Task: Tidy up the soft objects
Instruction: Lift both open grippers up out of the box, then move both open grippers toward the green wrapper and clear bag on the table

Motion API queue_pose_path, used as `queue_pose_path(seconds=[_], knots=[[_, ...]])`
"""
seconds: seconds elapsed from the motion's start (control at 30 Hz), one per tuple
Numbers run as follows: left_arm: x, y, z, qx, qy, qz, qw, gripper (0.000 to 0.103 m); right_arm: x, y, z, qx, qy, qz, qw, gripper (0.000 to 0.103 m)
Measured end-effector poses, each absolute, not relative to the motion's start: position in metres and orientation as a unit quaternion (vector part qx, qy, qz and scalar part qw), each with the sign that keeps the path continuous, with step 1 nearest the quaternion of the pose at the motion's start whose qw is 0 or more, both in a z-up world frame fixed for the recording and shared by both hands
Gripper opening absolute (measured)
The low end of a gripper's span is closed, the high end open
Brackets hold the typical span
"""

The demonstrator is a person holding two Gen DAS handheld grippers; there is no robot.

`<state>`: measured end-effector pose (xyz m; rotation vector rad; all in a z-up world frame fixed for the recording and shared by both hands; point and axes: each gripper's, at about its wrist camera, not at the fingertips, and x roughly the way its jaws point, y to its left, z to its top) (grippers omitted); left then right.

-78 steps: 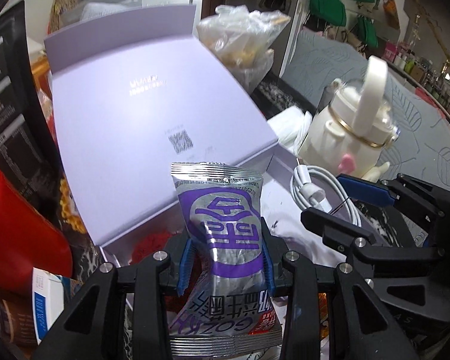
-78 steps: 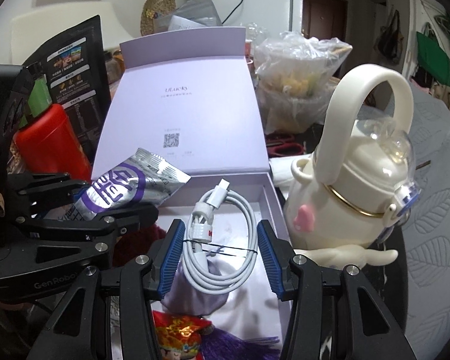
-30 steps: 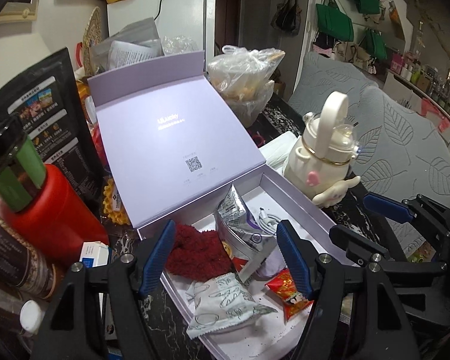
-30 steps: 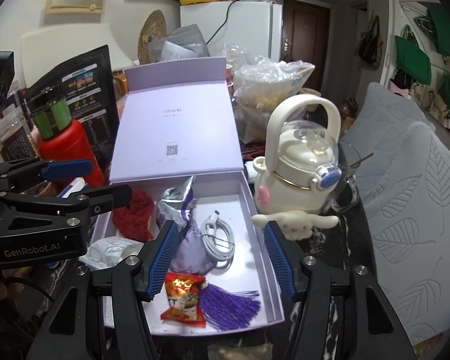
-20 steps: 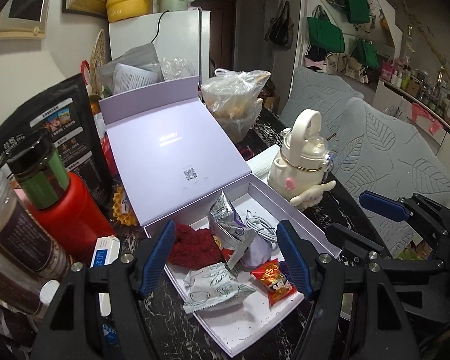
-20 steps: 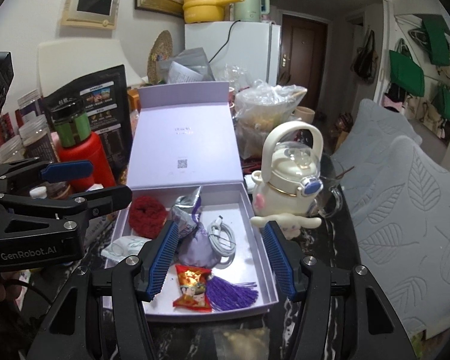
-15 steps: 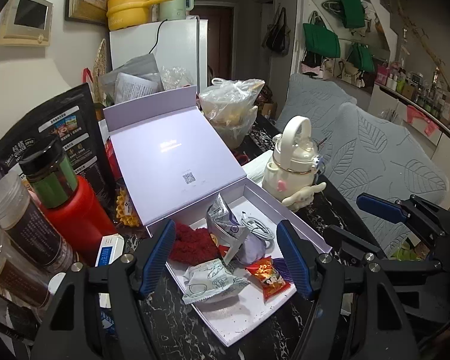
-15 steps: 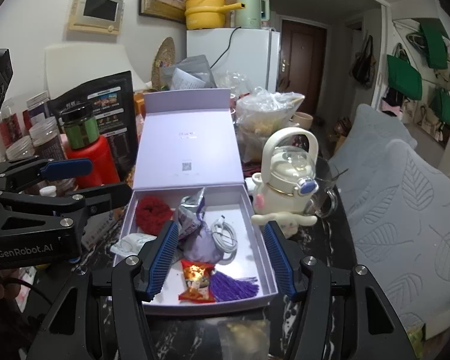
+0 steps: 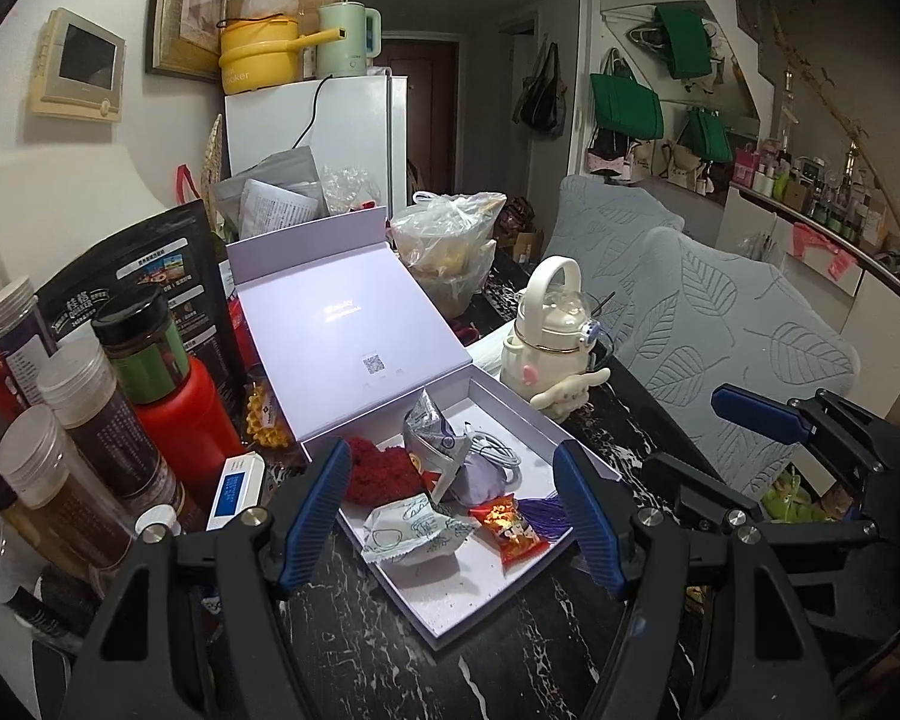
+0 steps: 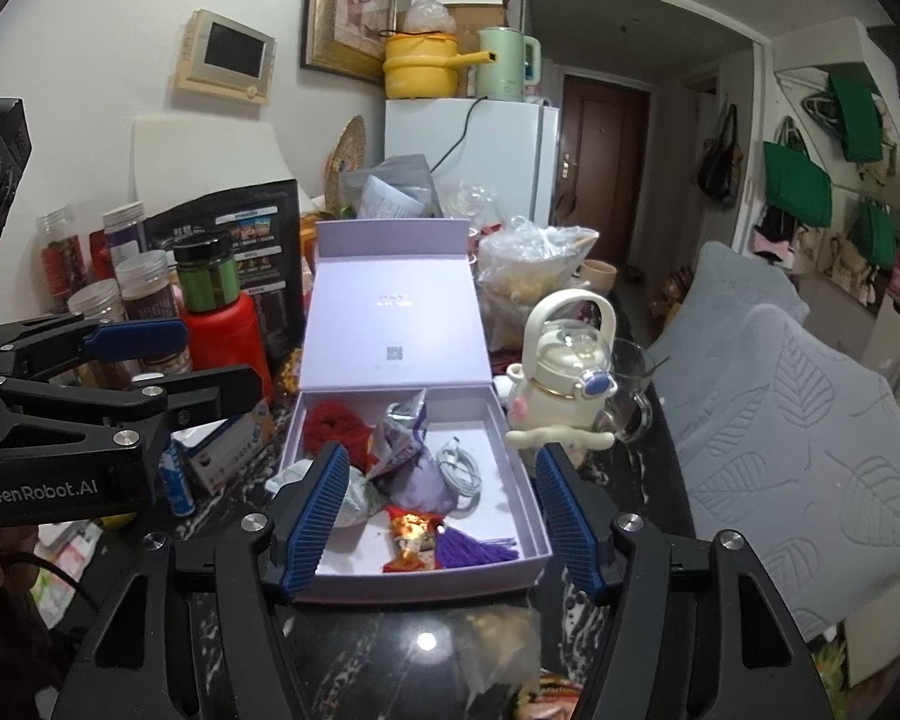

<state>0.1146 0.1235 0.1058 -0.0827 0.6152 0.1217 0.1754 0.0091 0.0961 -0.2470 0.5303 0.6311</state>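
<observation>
1. Left gripper [image 9: 453, 510]: jaws spread wide, nothing between them. It is held above the near end of the lavender box [image 9: 576, 456], clear of the contents.
2. Right gripper [image 10: 441, 516]: jaws likewise spread wide and empty, held above the box's near edge. In this view the left gripper appears at the left, apart from the box.
3. Box: lid [image 9: 342, 330] hinged up and leaning back; the tray sits on a black marbled table [image 9: 354, 654].
4. Contents: silver-and-purple snack packet [image 9: 429, 429] stands tilted near the tray's middle, resting against a lavender pouch [image 9: 480, 483]. A red knitted item [image 9: 381, 471] lies at the tray's left. A white cable coil [image 9: 495, 453] lies just right of the pouch.
5. Nearer the front: a white wrapped packet [image 9: 411, 531], a red-and-gold snack [image 9: 510, 531] and a purple tassel [image 9: 543, 510], the last two touching.
6. Surroundings: a cream bottle with a loop handle [image 9: 549, 339] stands just right of the box; a red bottle [image 9: 183, 420] and several jars [image 9: 60, 480] stand to its left.
</observation>
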Motion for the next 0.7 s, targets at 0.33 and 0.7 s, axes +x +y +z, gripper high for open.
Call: queue_pose_path(seconds=[0.33, 0.7], knots=[[0.082, 0.114, 0.109, -0.041, 0.295, 0.058, 0.953, 0.072, 0.144, -0.003, 0.097, -0.117, 0.25, 0.302, 0.913, 0.066], [0.063, 0.102, 0.098, -0.046, 0.305, 0.036, 0.951, 0.072, 0.12, -0.024, 0.087, -0.1, 0.262, 0.298, 0.912, 0.066]])
